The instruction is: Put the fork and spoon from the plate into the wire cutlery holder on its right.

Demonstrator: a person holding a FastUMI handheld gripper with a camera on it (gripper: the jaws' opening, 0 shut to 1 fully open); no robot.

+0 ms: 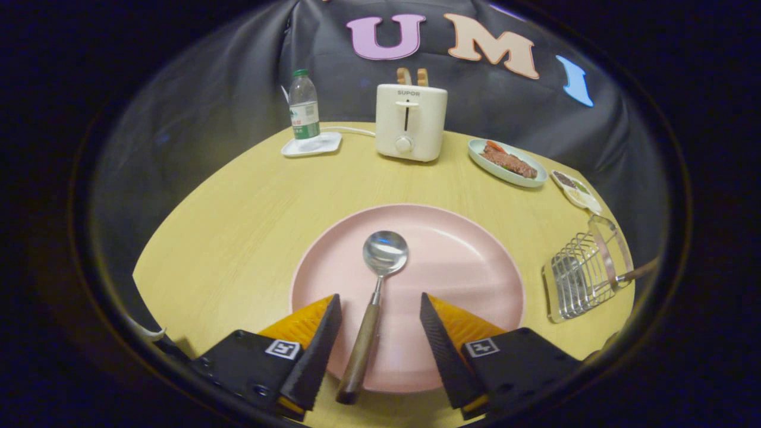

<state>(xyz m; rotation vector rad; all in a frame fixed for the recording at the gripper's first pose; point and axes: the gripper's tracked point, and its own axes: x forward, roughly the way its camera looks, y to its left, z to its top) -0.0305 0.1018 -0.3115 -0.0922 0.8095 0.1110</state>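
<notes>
Pale wood-grain table is carrying a round pink plate. Spoon, steel bowl and wooden handle, is lying on it between the gripper fingers, which are standing released, touching nothing. Wire cutlery holder is sitting right of the plate, a wooden handle sticking out. Toaster, water bottle and meat dish are standing beyond.
</notes>
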